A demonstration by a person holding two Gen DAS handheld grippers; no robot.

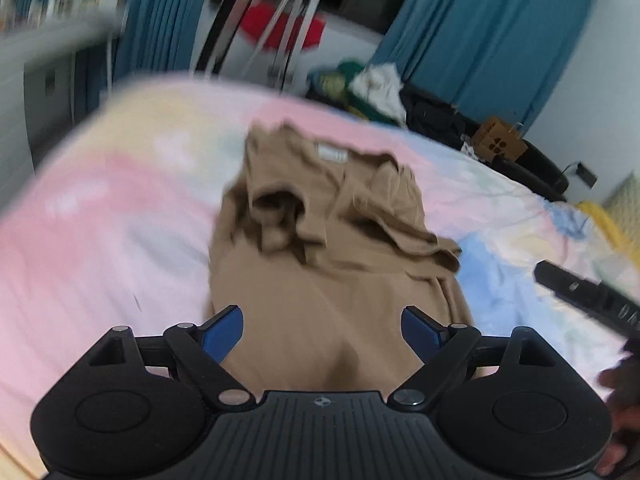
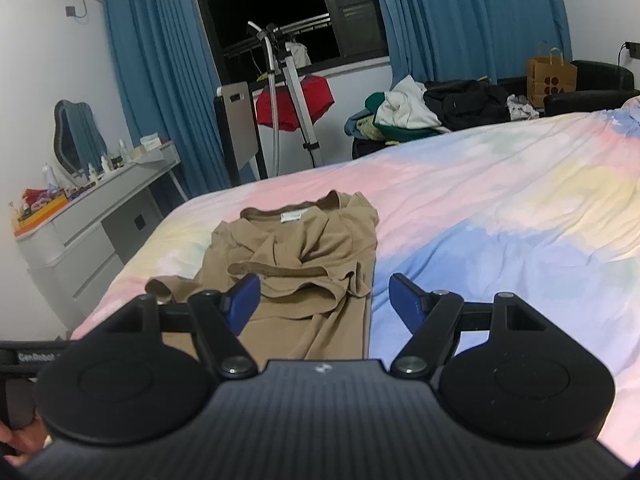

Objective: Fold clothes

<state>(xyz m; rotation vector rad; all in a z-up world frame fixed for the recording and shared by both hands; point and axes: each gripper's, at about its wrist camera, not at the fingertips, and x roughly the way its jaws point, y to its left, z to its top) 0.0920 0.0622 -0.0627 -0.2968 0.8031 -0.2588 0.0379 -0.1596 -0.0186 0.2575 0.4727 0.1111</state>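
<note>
A tan T-shirt (image 1: 332, 220) lies on the pastel bed sheet (image 1: 100, 220), its sleeves and sides folded in over the body and its neck label facing up at the far end. My left gripper (image 1: 322, 314) hovers open over the shirt's near half, with nothing between its blue pads. The right wrist view shows the same shirt (image 2: 304, 248) with one sleeve tip sticking out at the left. My right gripper (image 2: 324, 280) is open above the shirt's near right edge and holds nothing. Black parts of the other tool (image 1: 580, 292) reach in from the right.
A heap of clothes (image 2: 408, 112) lies on a black sofa (image 2: 592, 84) beyond the bed, beside a brown paper bag (image 2: 550, 76). A grey dresser (image 2: 100, 216) stands at the left. A drying rack with a red garment (image 2: 296, 100) stands by the blue-curtained window.
</note>
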